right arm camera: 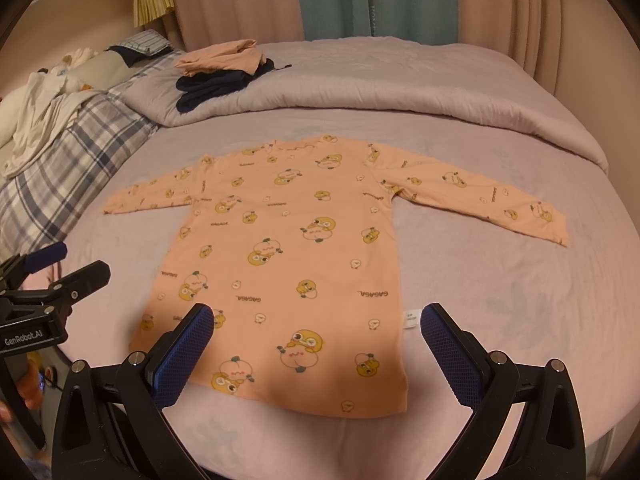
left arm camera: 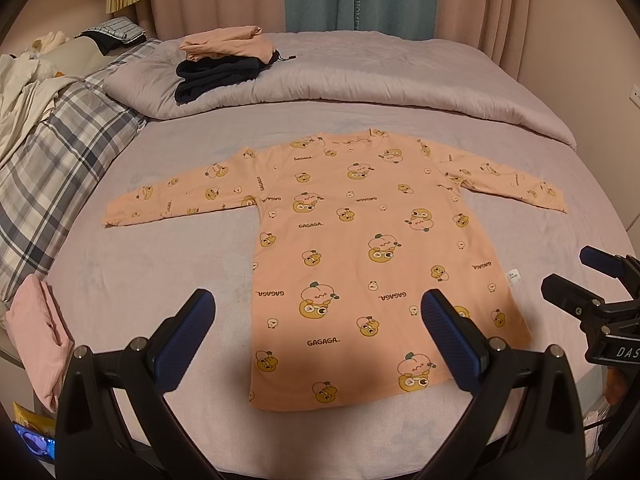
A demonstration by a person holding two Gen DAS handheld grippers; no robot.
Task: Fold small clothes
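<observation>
The word "GAGAGA" is printed many times over the peach shirt (left arm camera: 352, 248), between cartoon figures in yellow and pale pink. A small white label (left arm camera: 513, 278) sticks out of the side seam of the shirt; its writing is too small to read. The shirt lies flat on the bed (left arm camera: 168, 264), which has a lilac sheet, with both long sleeves spread to the sides and the hem toward the cameras. The left hand-held gripper (left arm camera: 318, 330) is wide open and holds nothing; its blue pads (left arm camera: 180, 334) hang above the lower part of the shirt, one over the sheet and one over the cloth. The right hand-held gripper (right arm camera: 316, 340) is wide open too and empty, above the hem on the side with the label. In the right wrist view the body of the left tool carries the writing "GenRobot.AI" (right arm camera: 24, 338). In the left wrist view the other tool shows the letters "DAS" (left arm camera: 626, 352), cut by the edge. On the rolled quilt (left arm camera: 360, 80) behind the shirt rests a pile of folded clothes (left arm camera: 224, 68), peach on top and dark blue under it. A folded pink cloth (left arm camera: 38, 332) lies at the left edge, near a checked blanket (left arm camera: 60, 152).
</observation>
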